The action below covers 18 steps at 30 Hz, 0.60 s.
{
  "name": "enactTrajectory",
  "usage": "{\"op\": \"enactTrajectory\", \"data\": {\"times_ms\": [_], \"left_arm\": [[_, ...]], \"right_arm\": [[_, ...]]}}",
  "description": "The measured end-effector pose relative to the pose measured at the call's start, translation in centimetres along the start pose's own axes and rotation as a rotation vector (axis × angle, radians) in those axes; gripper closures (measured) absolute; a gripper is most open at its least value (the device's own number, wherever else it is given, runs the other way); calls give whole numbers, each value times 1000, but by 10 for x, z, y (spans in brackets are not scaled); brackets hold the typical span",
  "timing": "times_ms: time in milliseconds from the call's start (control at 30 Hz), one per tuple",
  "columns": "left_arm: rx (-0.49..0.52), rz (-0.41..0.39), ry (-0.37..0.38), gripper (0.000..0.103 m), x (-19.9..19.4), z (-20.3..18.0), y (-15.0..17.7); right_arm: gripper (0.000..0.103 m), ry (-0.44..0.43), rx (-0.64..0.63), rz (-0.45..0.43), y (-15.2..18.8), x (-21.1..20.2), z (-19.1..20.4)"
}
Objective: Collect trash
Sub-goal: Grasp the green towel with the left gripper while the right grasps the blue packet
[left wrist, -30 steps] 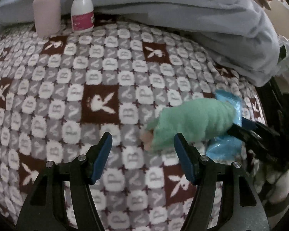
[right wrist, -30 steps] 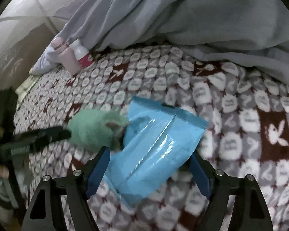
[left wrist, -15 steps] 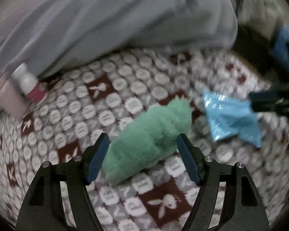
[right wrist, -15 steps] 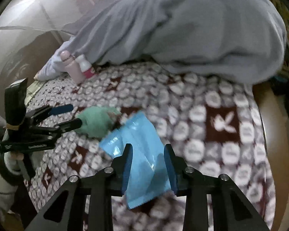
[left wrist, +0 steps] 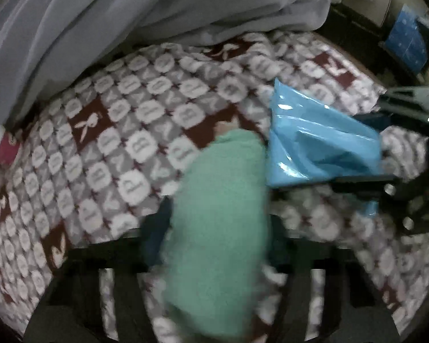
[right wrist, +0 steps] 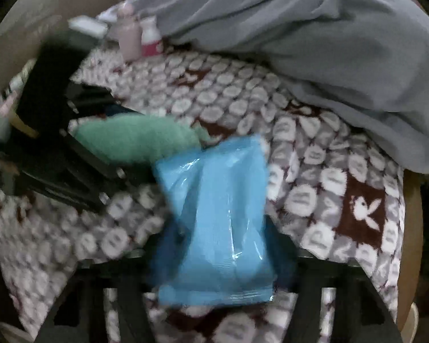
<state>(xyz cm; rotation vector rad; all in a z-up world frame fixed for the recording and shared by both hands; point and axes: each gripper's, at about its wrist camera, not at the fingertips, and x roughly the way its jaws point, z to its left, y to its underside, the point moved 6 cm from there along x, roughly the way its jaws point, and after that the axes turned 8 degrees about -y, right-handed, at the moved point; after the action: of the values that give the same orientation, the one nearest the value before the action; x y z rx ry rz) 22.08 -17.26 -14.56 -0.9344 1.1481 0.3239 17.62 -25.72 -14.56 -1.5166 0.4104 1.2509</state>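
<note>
Left wrist view – left gripper [left wrist: 214, 237] jaws just closing, clamped on fuzzy mint-green sock roll [left wrist: 217, 228] over grey-maroon patterned fleece blanket [left wrist: 114, 143], shiny blue plastic wrapper [left wrist: 314, 145] touching beside it, right wrist view – right gripper [right wrist: 217, 254] jaws just reopening some, w/ wrapper [right wrist: 217, 214] between pads, grip unclear, sock [right wrist: 134, 140] at left.

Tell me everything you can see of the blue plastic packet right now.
The blue plastic packet is a glossy, crinkled, flat pouch with sealed end strips, and looks nearly empty. It lies lengthwise between the jaws of the right gripper, which have just been opening; whether the pads press it is blurred. It lies over the grey-and-maroon patterned blanket, and its far corner meets the green fuzzy rolled cloth, which sits between the left gripper's jaws.
</note>
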Motion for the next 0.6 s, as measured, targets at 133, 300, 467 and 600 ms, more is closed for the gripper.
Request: {"op": "enactTrajectory", "data": {"times_ms": [133, 300, 467, 600], "left_arm": [[-44, -24, -31, 65, -23, -7, 13], [-187, -62, -40, 65, -61, -9, 20], [-268, -98, -63, 65, -91, -27, 25], [-286, -117, -67, 65, -103, -48, 23]], "right_arm": [[58, -50, 71, -69, 5, -21, -5], [58, -59, 112, -156, 15, -64, -6], [58, -35, 151, -196, 34, -90, -6], [58, -19, 178, -216, 50, -110, -7]]}}
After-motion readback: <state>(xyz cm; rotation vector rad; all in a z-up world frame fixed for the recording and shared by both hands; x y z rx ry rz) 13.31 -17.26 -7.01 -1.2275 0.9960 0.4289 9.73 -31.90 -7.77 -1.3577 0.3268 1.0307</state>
